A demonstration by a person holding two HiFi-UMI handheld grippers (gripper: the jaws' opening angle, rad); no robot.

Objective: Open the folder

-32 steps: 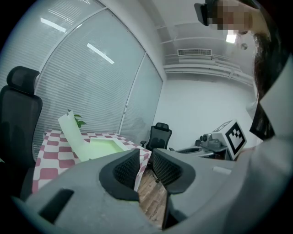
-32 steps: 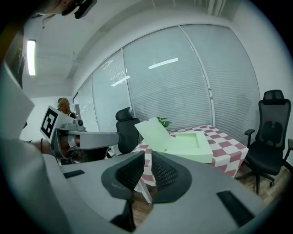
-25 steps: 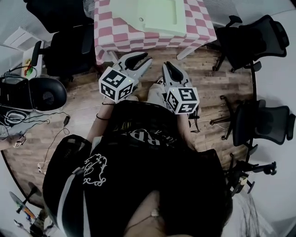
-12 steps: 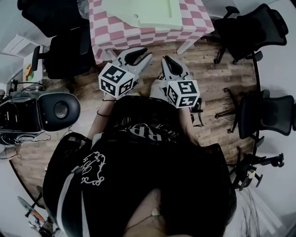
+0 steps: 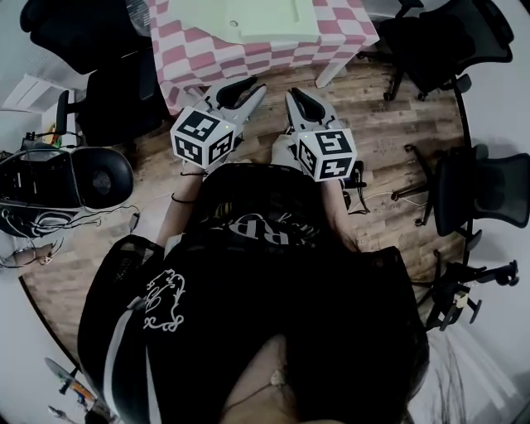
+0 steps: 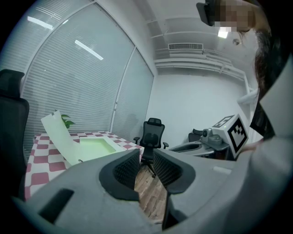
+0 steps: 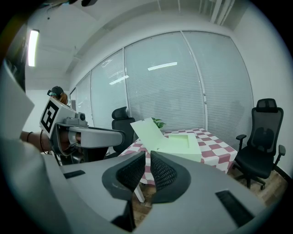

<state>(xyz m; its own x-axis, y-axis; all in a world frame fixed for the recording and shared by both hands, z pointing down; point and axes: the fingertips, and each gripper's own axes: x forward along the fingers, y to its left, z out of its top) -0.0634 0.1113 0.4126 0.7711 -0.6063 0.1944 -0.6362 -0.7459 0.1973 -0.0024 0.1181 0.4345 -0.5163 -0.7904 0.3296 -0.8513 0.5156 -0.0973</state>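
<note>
Holding both tools out in front of a black printed top (image 5: pixel 273 248), the person has the left gripper (image 6: pixel 146 157) released. Its dark ribbed pads (image 6: pixel 126 169) stand clearly apart, and only the wood-plank floor (image 6: pixel 149 196) shows through the gap. The right gripper (image 7: pixel 148 161) is also released: its cross-hatched pads are drawn almost together, with a thin slit between them and nothing in it. Each smooth grey gripper body carries a white cube (image 5: pixel 201 137) printed with black square markers.

Past the jaw tips, and apart from both of them, stands the surface (image 5: pixel 364 33), draped in a pink-and-white checked cloth (image 5: pixel 186 58). The pale green folder (image 5: pixel 273 21) lies on it, already open. Its stiff flat cover (image 7: pixel 147 132) stands tilted up at the side nearer the left gripper. The base is a thick slab with a shallow rectangular recess, and the inside of the recess shows the same plain green.

A few plant leaves (image 7: pixel 158 122) peek out behind the cover. A black mesh-backed office chair (image 7: pixel 263 151) stands to one side of the surface, and pale horizontal blinds (image 7: pixel 183 82) fill the glass wall behind.
</note>
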